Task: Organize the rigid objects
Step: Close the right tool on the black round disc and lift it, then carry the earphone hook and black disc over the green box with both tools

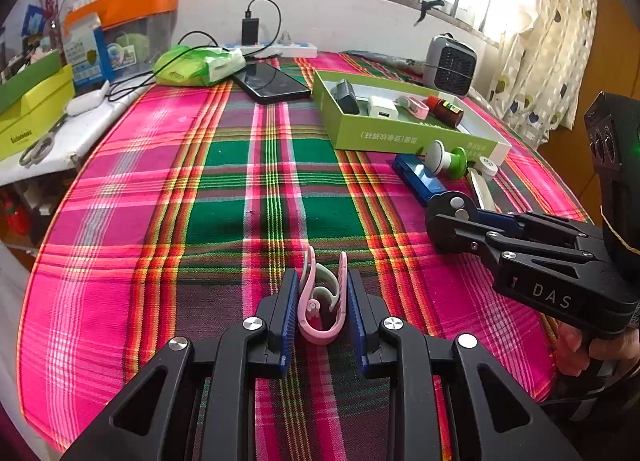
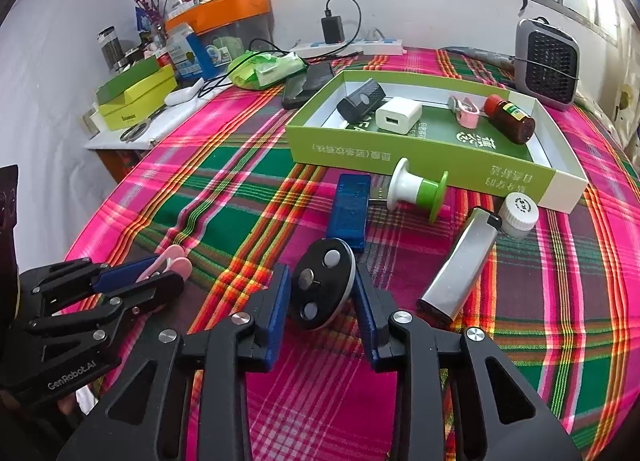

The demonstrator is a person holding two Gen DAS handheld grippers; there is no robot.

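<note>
- Left wrist view: the left hand-held gripper [image 1: 322, 301] is nearly closed, its blue pads pressing both sides of a pink clip [image 1: 322, 303] at 6 o'clock, above the plaid-covered worktop [image 1: 224, 173].
- At 3 o'clock the right hand-held gripper [image 1: 450, 217] comes in from the right, with a black round disc [image 1: 451, 208] at its tip; part of a person's hand [image 1: 588, 345] grips its handle.
- At 1 o'clock the green box [image 1: 400, 137] lies open, holding a black block, a white charger, a second pink clip and a brown bottle.
- Just in front of the box lie a blue stick [image 1: 418, 179] and a green-and-white spool [image 1: 446, 159].

- Right wrist view: the right hand-held gripper [image 2: 322, 293] has narrowed onto the black round disc [image 2: 322, 287], which stands on edge at 6 o'clock; both pads touch its rim.
- At 9 o'clock the left hand-held gripper [image 2: 172, 267] holds the pink clip [image 2: 172, 265].
- Beyond the disc at 12 o'clock lies the blue stick [image 2: 350, 209], touching the spool [image 2: 418, 191].
- At 3 o'clock a silver lighter [image 2: 460, 269] lies tilted, its top beside a small white jar [image 2: 518, 215].
- The green box [image 2: 400, 157] sits at 1 o'clock.
</note>
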